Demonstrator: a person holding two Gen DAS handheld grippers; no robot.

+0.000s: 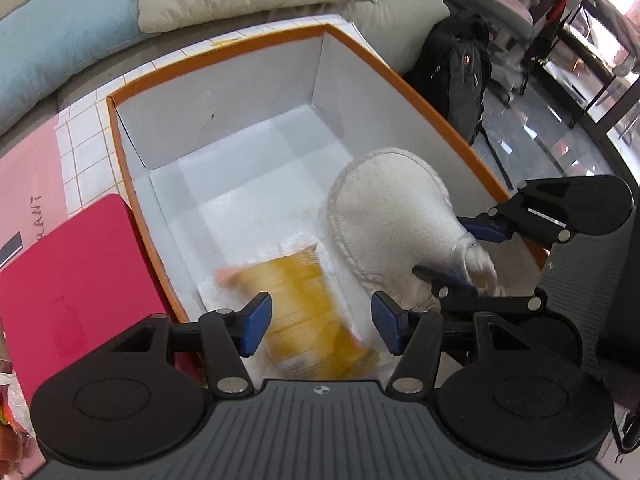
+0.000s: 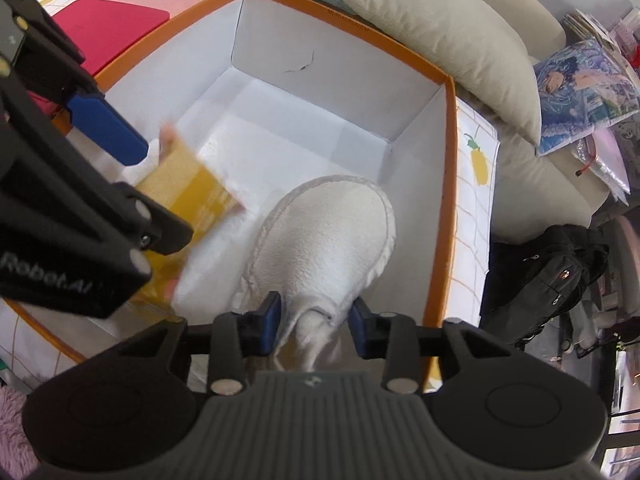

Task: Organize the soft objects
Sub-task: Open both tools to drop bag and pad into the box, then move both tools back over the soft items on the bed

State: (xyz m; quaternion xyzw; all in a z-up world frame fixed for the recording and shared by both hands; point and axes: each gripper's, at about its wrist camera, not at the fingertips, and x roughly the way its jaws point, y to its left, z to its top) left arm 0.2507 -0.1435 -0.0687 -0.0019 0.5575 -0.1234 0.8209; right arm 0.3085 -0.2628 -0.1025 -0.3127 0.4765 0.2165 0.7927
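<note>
Right tool seemingly clamped on white plush; left tool agape over box

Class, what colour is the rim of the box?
Orange, on the box; the right wrist view shows it best.

Each hand-held gripper: black linkage w/ silver screws, blue pads, ribbed grey body.
</note>
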